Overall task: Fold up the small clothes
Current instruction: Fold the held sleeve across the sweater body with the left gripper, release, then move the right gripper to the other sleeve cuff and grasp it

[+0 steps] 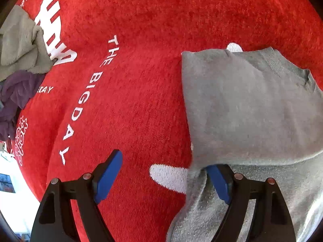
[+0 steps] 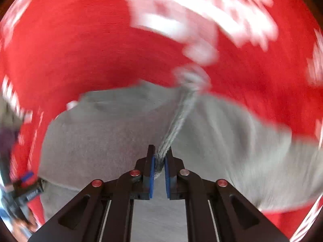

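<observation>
— While the grey shirt [image 1: 248, 109] lies part-folded on the red blanket [image 1: 141, 40], the left gripper [image 1: 167, 169] gapes wide, one finger tucked under its fold!
— And the right gripper [image 2: 159, 161]?
— Clenched on the shirt's ribbed edge; view's blurred

On the red blanket [image 1: 141, 80], white woven capitals reading "THE BIGDAY" are seen running from far to near, left of centre. Further left, a fragment ending in "AY" is partly covered by clothes, and possibly "PPY WE" is cut off at the far left edge. In the right wrist view, the white lettering is blurred beyond reading.
</observation>
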### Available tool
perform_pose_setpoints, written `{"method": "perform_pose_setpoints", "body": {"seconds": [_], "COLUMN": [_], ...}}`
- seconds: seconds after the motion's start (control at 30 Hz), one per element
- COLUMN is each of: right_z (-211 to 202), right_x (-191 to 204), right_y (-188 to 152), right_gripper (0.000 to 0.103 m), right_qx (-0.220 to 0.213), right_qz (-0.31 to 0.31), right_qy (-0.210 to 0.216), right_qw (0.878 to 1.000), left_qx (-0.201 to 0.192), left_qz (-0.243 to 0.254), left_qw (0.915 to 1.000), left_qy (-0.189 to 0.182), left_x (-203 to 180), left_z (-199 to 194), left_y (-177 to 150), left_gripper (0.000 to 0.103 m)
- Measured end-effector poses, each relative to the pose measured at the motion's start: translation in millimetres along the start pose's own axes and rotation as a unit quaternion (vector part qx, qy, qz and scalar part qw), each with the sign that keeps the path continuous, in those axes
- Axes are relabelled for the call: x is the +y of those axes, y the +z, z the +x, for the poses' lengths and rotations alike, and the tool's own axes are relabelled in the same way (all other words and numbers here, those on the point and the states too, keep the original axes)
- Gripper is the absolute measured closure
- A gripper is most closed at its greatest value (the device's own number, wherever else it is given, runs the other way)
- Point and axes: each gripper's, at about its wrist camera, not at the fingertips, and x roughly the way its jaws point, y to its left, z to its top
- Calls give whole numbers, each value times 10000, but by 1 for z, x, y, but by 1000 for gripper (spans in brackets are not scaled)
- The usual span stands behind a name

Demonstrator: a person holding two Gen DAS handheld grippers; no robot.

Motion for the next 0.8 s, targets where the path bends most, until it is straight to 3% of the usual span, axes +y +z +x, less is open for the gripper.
{"method": "perform_pose_setpoints", "body": {"seconds": [0.07,0.13,0.23,0.33,0.47,0.6,0.73,0.8], "right_z": [11,13,11,1,-22,-41,-54,-46], "right_x": [-35,-58,-65,-67,-84,-91,-66,-50], "right_y": [-12,-20,-22,-22,-29,-32,-22,-13], "right_gripper": [94,93,92,91,91,91,91,91], "right_qx": [239,135,228,341,368,291,101,56], "right_qz": [797,1491,1889,1960,1848,1809,967,657], "right_qy": [477,1112,1294,1034,47,7,-52,-25], "right_qw": [9954,9825,9732,9745,9821,9831,9953,9978], "left_qx": [-59,-13,154,315,289,109,130,145], "left_qz": [33,-10,-9,-110,-140,63,148,260], "left_qw": [9999,10000,9999,9994,9990,9988,9983,9989], "left_qy": [134,67,54,-103,-318,-471,-542,-359], "left_x": [1,5,10,19,27,14,-13,-22], "left_z": [1,1,-3,-15,-39,-50,-30,-15], "left_y": [1,1,2,-1,-3,9,31,34], "left_gripper": [9,9,9,9,9,9,9,9]}}
